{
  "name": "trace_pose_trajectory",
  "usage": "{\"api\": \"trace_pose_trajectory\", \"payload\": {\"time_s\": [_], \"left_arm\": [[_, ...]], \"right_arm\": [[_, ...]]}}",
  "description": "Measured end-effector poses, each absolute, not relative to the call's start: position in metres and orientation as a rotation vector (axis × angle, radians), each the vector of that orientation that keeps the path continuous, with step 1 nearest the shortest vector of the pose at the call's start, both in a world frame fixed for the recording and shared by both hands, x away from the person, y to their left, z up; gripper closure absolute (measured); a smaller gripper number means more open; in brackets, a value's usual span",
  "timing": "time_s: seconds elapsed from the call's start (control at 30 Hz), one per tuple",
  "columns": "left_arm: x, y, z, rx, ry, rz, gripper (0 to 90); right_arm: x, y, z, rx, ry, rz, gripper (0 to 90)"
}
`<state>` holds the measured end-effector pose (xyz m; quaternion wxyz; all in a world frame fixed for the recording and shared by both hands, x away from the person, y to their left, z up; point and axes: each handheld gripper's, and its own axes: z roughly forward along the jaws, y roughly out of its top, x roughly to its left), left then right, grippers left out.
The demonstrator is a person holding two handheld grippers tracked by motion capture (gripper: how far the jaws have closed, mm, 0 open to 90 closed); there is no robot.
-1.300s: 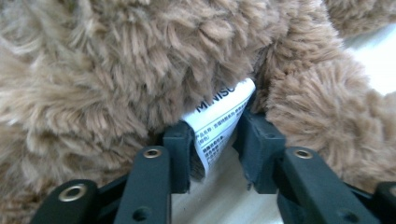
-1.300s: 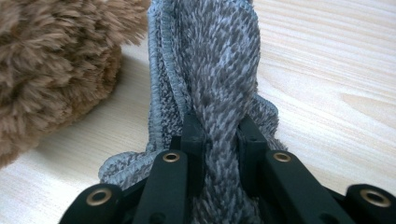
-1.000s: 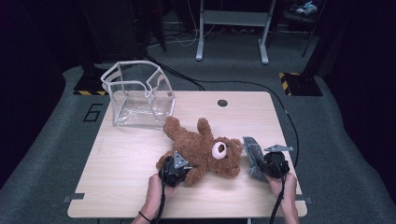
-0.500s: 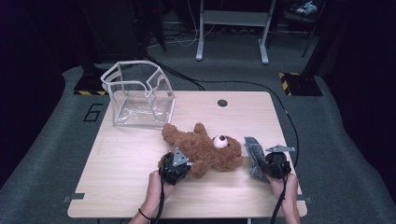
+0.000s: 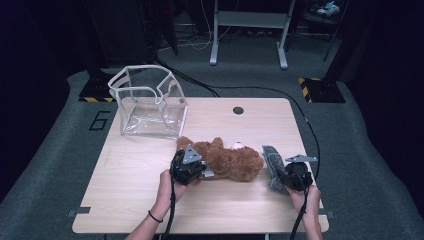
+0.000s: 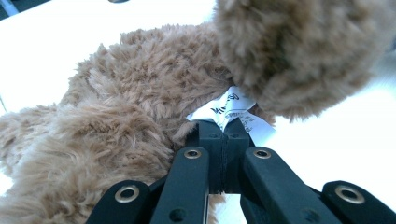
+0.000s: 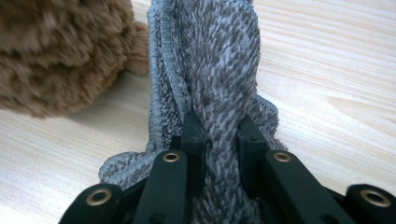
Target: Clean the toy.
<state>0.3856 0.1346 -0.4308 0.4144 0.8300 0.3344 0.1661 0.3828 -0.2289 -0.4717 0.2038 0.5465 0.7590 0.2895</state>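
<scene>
A brown teddy bear [image 5: 232, 162] lies across the middle of the wooden table [image 5: 145, 205], with its left end raised a little. My left gripper [image 5: 197, 170] is at that end. In the left gripper view its jaws [image 6: 224, 133] are shut on the bear's white sewn-in label [image 6: 229, 105], with brown fur [image 6: 140, 112] all around. To the bear's right, my right gripper [image 5: 282, 177] is shut on a grey knitted cloth [image 5: 271, 159]. In the right gripper view the cloth [image 7: 219, 60] stands bunched between the jaws [image 7: 219, 135], beside the bear [image 7: 60, 56].
A clear plastic bag [image 5: 150, 105] with white trim stands open at the table's back left. A small round black hole [image 5: 238, 110] sits near the back edge. A black cable [image 5: 310, 135] runs off the right side. Grey floor and a metal stand lie beyond.
My left gripper has risen with the bear's label in it. The bear has been pulled up and rolled, so its face has turned away toward the back. The right gripper has stayed put.
</scene>
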Motion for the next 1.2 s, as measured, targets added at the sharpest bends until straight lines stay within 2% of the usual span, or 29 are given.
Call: {"api": "trace_pose_trajectory", "payload": {"time_s": [0.5,1.03,1.2], "left_arm": [[0.396,0.147,-0.388,1.985,0.862,0.364,90.0],[0.373,0.161,-0.349,1.94,0.805,0.224,90.0],[0.395,0.161,-0.353,1.953,0.876,0.227,90.0]], "right_arm": [[0.384,-0.229,-0.469,1.518,2.117,0.815,77.3],[0.384,-0.228,-0.468,1.512,2.12,0.814,77.3],[0.386,-0.225,-0.469,1.522,2.115,0.813,77.3]]}}
